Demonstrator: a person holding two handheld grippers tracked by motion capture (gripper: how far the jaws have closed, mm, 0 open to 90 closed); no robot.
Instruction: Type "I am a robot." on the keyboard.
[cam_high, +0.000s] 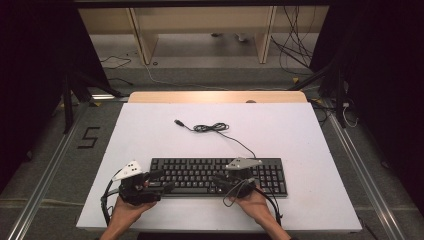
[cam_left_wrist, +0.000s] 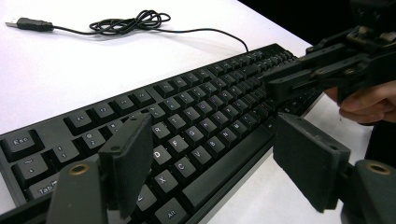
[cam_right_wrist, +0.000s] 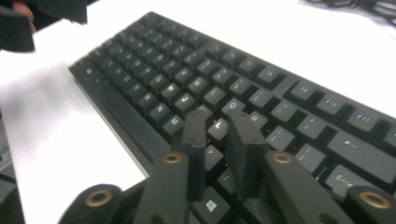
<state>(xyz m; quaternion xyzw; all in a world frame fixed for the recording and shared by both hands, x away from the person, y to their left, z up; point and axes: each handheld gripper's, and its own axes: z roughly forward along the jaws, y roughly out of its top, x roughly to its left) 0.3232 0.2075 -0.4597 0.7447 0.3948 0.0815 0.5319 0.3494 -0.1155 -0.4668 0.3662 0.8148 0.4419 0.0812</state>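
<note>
Two tools (cam_high: 162, 182) (cam_high: 216, 181) over keyboard (cam_high: 200, 170); cable (cam_high: 212, 128) behind.

Right tool view is soft all over: the keyboard (cam_right_wrist: 243, 88) legends mostly can't be read, and the tool (cam_right_wrist: 217, 135) jaws cover several keys. In the left tool view the frame cuts the keyboard (cam_left_wrist: 187, 121) at the bottom and left.
</note>
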